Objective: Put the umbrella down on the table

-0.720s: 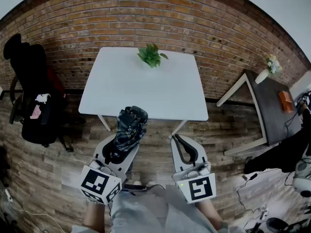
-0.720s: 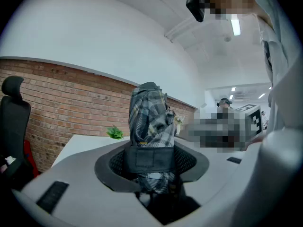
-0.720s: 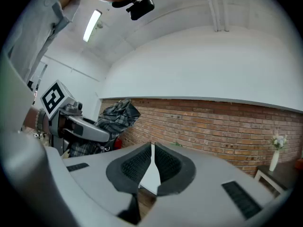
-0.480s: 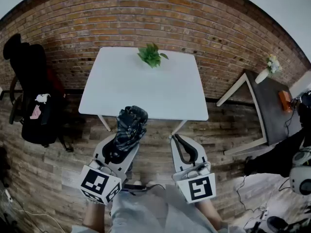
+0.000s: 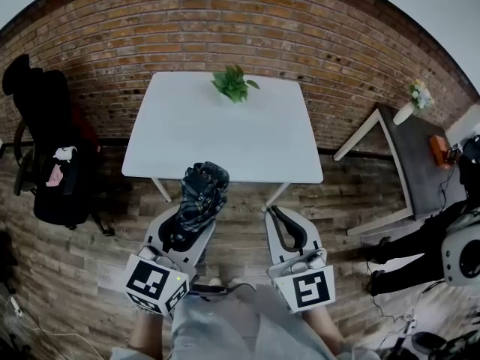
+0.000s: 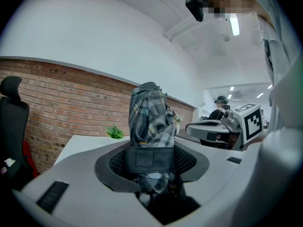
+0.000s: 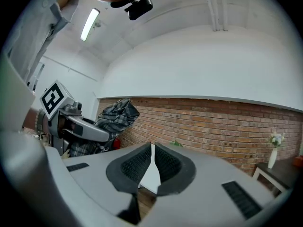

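- Folded plaid umbrella stands up out of the left gripper, just short of the white table.
- Looks light: soft fabric over a stiff core, so low on the strapped bundle seems the sensible hold.
- Left jaws stand wide, clamped on it.
- Right gripper: jaws together, empty.

Plaid cloth umbrella; smooth matt white table, likely laminate.
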